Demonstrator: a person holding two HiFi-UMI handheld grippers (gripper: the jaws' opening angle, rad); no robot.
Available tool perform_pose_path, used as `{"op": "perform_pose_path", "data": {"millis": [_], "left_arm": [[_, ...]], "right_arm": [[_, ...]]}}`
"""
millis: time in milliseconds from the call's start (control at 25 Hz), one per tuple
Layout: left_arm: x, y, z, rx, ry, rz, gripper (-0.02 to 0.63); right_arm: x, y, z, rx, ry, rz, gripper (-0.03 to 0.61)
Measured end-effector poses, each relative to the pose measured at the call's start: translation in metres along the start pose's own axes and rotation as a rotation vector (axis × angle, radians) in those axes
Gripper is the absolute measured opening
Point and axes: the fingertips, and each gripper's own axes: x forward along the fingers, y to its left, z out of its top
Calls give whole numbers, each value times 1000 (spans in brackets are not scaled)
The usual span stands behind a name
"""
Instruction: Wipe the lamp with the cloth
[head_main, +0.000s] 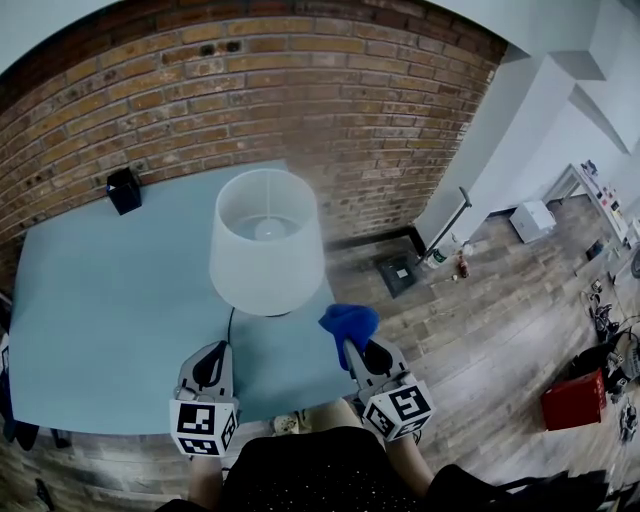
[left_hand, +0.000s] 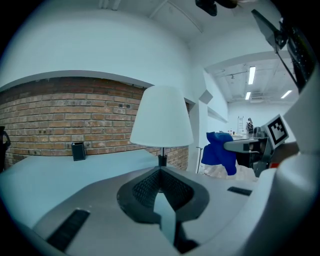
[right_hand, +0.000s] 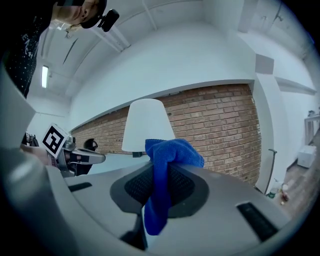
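White-shaded table lamp (head_main: 267, 240) stands upright on a pale blue bench (head_main: 100, 300), its tapered fabric shade open at the top and its thin dark stem rising from a small base. A black cord trails from under the lamp toward the person.

Just to the right of the lamp, close to the shade's lower rim, hangs a bright blue microfibre cloth (head_main: 350, 322). The right gripper (head_main: 353, 346) pinches this cloth between its jaws; in the right gripper view the cloth (right_hand: 167, 160) bunches above the jaw tips and a strip of it hangs down between the ribbed pads, with the lamp's shade just beyond. The pictures do not show whether the cloth touches the shade.

In front of the lamp and slightly to its left, the left gripper (head_main: 213, 352) sits low over the bench. Its jaws are pressed together at the tips with nothing between them, pointing at the lamp's stem.

Well behind the lamp and to its left, a small black box (head_main: 124, 190) stands on the bench by a red brick wall (head_main: 300, 90). To the lamp's right, past the bench edge, lies a wooden plank floor (head_main: 500, 300).
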Motion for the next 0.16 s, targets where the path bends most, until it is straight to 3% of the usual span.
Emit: {"op": "perform_pose_path", "data": {"millis": [160], "left_arm": [[2, -7, 0, 5, 3, -10, 9]], "right_arm": [[-5, -5, 2, 27, -23, 2, 60]]}}
